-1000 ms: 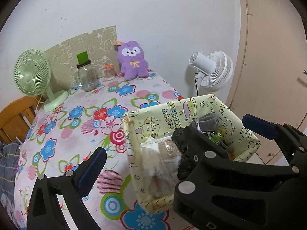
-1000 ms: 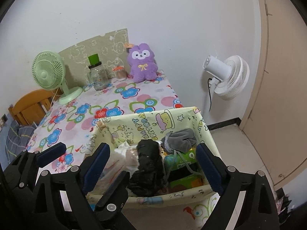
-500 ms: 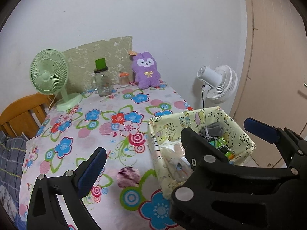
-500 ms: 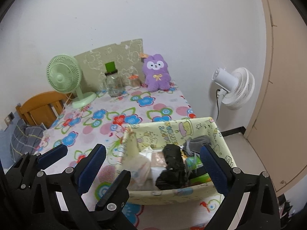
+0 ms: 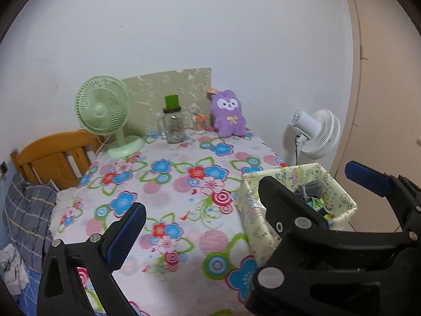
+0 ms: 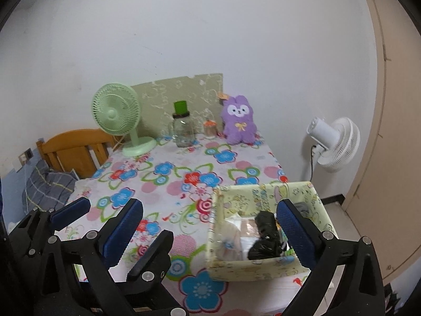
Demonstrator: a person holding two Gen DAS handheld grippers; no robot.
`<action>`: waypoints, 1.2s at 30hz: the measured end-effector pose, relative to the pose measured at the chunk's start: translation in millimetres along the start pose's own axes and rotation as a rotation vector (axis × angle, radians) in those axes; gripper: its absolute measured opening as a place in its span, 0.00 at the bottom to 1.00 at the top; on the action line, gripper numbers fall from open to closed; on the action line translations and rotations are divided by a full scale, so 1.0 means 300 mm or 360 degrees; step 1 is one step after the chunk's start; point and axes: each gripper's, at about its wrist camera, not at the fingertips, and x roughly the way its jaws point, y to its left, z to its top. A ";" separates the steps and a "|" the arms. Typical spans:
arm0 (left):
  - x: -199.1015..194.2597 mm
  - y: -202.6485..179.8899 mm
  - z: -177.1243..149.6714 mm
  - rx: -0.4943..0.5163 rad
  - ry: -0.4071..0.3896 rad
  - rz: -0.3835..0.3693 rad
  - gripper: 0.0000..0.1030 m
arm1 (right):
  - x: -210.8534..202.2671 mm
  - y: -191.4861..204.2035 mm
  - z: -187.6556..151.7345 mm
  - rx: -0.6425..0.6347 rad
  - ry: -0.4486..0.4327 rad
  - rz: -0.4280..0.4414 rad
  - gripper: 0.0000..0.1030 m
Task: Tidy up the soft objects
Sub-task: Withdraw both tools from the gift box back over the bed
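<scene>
A pale yellow cartoon-print fabric bin [image 6: 265,268] stands at the near right corner of the flowered table [image 6: 168,184]; it also shows in the left wrist view [image 5: 250,218]. It holds a black bundle [image 6: 264,234], a grey sock [image 5: 311,188], white and green items. A purple plush bunny [image 6: 239,122] sits at the table's back edge against the wall [image 5: 228,117]. My left gripper [image 5: 244,202] is open and empty, above the table's near edge. My right gripper [image 6: 210,231] is open and empty, its fingers either side of the bin's near left part.
A green desk fan [image 6: 118,115], a glass jar with a green top [image 6: 183,127] and a small orange-lidded jar [image 6: 210,129] stand at the back. A white fan [image 6: 334,142] is on the wall to the right. A wooden headboard [image 6: 76,150] and grey bedding [image 6: 50,187] lie left.
Both grippers have pulled back and up from the bin, which now looks smaller and farther. Both stay open and empty. Nothing on the table moved.
</scene>
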 end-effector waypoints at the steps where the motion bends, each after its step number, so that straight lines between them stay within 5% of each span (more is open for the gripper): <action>1: -0.007 0.014 0.000 -0.0003 -0.0004 0.0007 1.00 | -0.010 0.015 0.004 -0.0008 -0.0015 0.0006 1.00; 15: -0.125 0.223 0.011 -0.0135 -0.0109 0.0125 1.00 | -0.111 0.141 0.041 -0.0008 -0.0142 0.0053 1.00; 36: -0.199 0.346 -0.025 -0.0207 -0.0184 0.0245 1.00 | -0.154 0.160 0.012 0.0042 -0.0159 0.0001 1.00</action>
